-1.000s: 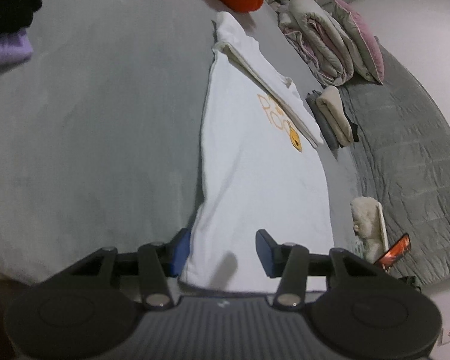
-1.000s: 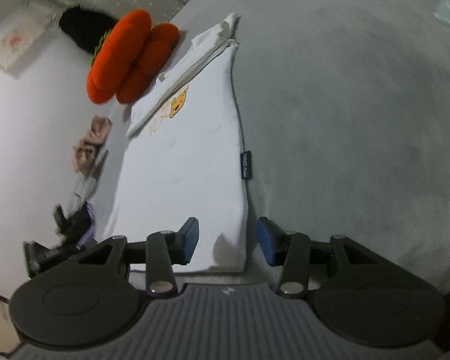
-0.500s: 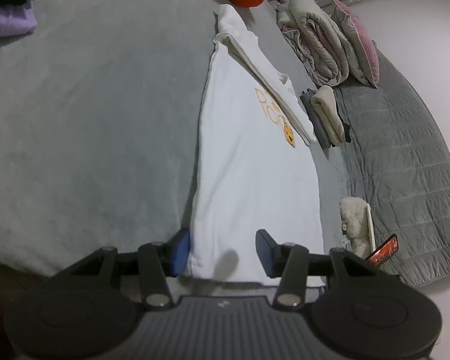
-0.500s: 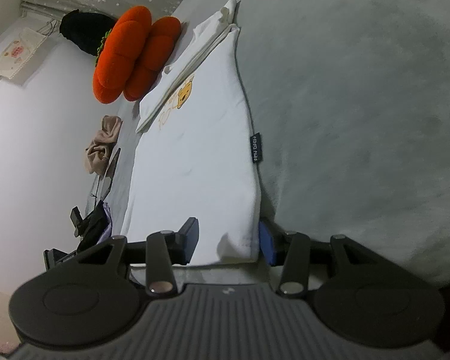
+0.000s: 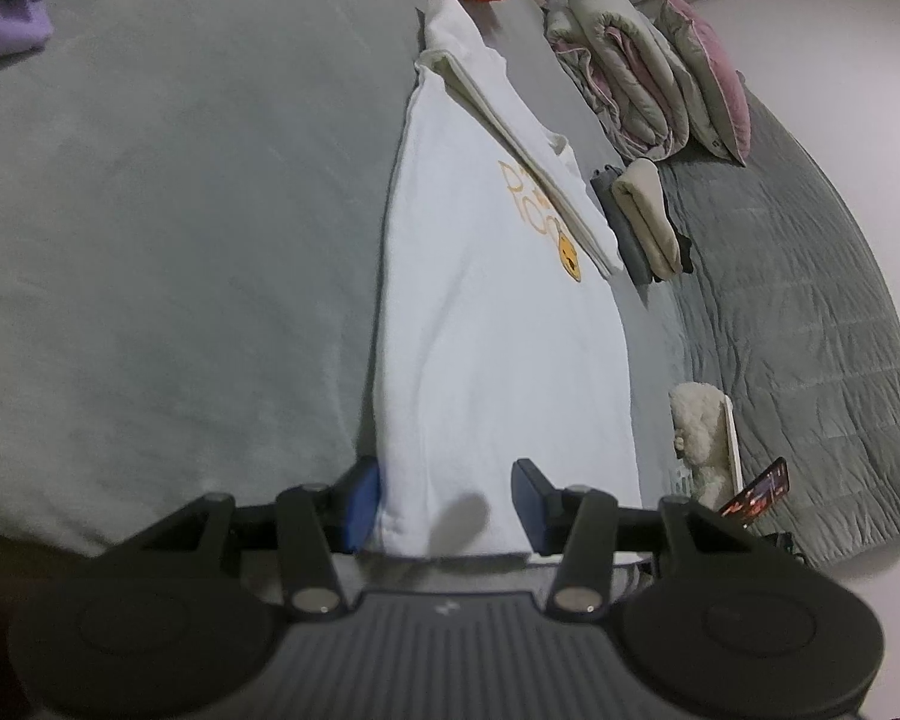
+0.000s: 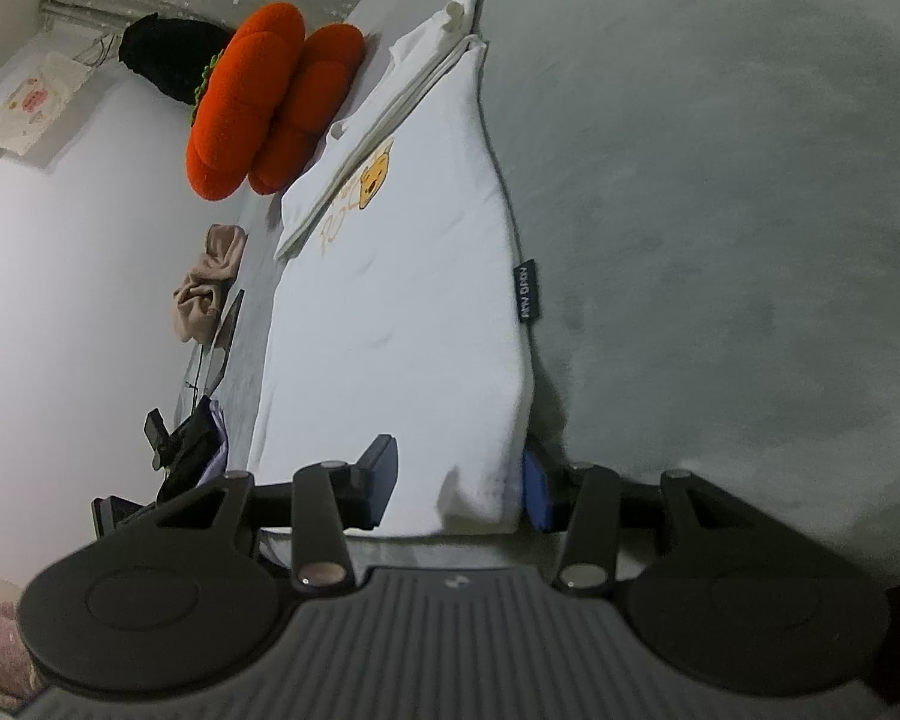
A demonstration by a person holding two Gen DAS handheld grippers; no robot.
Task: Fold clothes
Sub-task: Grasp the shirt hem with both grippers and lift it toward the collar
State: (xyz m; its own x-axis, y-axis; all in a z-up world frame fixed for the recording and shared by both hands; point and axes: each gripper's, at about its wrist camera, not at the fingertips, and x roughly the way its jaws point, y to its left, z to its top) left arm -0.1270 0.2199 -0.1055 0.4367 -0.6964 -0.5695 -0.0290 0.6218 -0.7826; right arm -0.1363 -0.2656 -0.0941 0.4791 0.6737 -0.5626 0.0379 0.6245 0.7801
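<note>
Both tools are straddling the hem of a white shirt lying on the bed.

Left wrist view: the left tool [image 5: 444,504] is gaping open around the white shirt [image 5: 498,324], spread on the grey bed [image 5: 180,228]. Right wrist view: the right tool [image 6: 459,483] is likewise standing open over the white shirt's [image 6: 402,324] near corner, an orange cushion [image 6: 258,114] lying beyond the shirt.

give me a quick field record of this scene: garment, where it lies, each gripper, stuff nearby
garment: white shirt with an orange bear print, sides already folded in to a long strip
surface: grey bed cover
left gripper: open, jaws either side of the hem's left corner
right gripper: open, jaws either side of the hem's right corner
side tag: small dark label on the shirt's right edge
beyond the collar: orange cushion
nearby: folded quilt, folded beige garment
fold status: lengthwise folds done, crosswise fold not yet made
</note>
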